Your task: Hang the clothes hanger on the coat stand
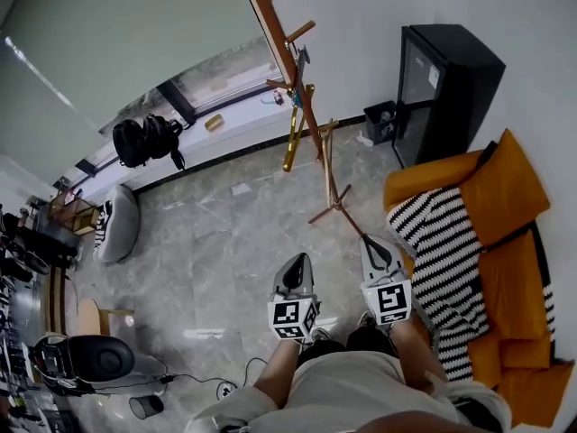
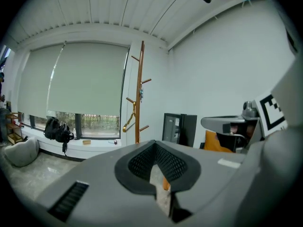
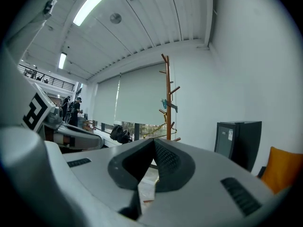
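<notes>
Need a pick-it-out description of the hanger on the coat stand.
Find the tall wooden coat stand between the window and the black cabinet. Partway down its pole hangs the clothes hanger. It is the only shiny gold piece there; the pegs around it are plain brown wood.

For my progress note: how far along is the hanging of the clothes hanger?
Done: a gold clothes hanger hangs on the wooden coat stand. In hand: nothing; left gripper and right gripper are shut and empty. Left: apparently nothing.
</notes>
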Available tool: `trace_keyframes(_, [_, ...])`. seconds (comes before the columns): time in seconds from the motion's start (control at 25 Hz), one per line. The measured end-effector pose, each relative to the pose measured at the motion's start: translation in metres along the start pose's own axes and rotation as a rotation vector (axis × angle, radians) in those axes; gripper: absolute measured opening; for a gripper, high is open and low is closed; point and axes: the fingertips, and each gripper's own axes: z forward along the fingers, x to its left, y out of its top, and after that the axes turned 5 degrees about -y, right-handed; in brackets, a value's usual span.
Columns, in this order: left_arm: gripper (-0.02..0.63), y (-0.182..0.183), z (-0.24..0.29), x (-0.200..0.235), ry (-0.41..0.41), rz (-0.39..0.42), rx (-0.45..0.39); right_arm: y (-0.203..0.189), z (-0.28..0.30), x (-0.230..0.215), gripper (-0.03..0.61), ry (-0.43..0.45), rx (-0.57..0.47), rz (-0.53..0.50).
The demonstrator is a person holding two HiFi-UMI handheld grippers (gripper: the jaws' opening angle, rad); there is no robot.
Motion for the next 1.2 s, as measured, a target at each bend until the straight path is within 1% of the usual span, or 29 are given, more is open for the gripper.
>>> trace_keyframes(0.12, [0.009,0.022,-0.007,0.003,-0.008,0.013,-0.048,0.016,-0.001,0.007,0.005,-0.017,-0.034,-0.001])
trace_keyframes(0.24, [0.009,0.036,-0.017,0.008,-0.012,0.025,-0.074,0.034,-0.005,0.020,0.005,-0.025,-0.071,0.040])
trace_keyframes(0.4, [0.009,0.053,-0.023,0.012,-0.031,0.033,-0.109,0.060,-0.006,0.027,0.005,-0.050,-0.102,-0.009])
trace_keyframes(0.52, [0.009,0.060,-0.029,0.015,-0.045,0.030,-0.112,0.071,-0.007,0.032,0.005,-0.065,-0.120,-0.024])
trace_keyframes(0.64, [0.009,0.067,-0.031,0.021,-0.049,0.041,-0.144,0.084,-0.008,0.037,0.005,-0.067,-0.131,-0.034])
trace_keyframes(0.8, [0.009,0.068,-0.034,0.022,-0.059,0.022,-0.127,0.089,-0.008,0.040,0.005,-0.074,-0.136,-0.047])
trace_keyframes(0.88, [0.009,0.069,-0.033,0.021,-0.064,0.020,-0.135,0.090,-0.008,0.042,0.005,-0.075,-0.134,-0.051])
trace_keyframes(1.0, [0.009,0.072,-0.030,0.020,-0.073,0.035,-0.163,0.091,-0.009,0.046,0.005,-0.077,-0.130,-0.058])
trace_keyframes(1.2, [0.009,0.072,-0.028,0.013,-0.093,0.053,-0.159,0.091,-0.011,0.042,0.005,-0.093,-0.144,-0.068])
